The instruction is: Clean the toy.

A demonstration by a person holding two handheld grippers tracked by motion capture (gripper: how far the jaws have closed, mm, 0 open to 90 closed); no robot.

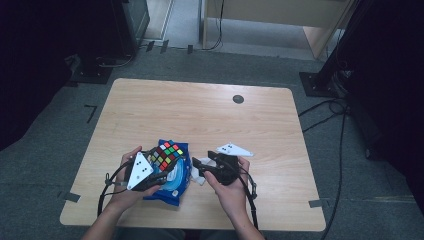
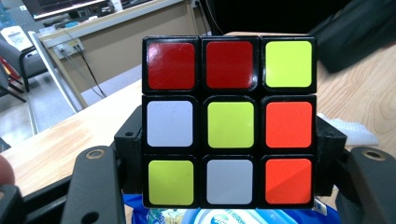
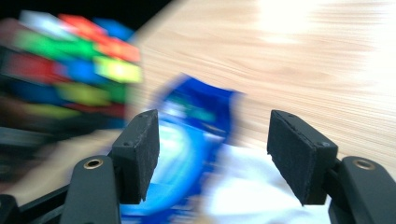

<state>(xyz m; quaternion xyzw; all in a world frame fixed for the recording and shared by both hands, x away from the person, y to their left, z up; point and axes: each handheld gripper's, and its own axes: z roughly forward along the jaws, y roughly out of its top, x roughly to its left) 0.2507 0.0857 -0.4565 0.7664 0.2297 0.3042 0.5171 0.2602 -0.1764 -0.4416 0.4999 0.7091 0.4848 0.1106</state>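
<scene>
Puzzle cube (image 2: 229, 122) clamped in left gripper (image 2: 229, 186).

Puzzle cube (image 2: 229, 122): black frame; face seen in left gripper view patterned in three rows: red, red, yellow-green; white, yellow-green, orange; yellow-green, white, orange. Green, red and yellow squares seen on cube's upper face in high view. Pack (image 1: 172, 184) beneath cube: blue with white and pale blue print. Wipe (image 3: 261, 186): white. Table (image 1: 200, 120): pale wood grain, small dark round disc (image 1: 238, 99) set in it. Gripper pads (image 3: 299, 154): black.
</scene>
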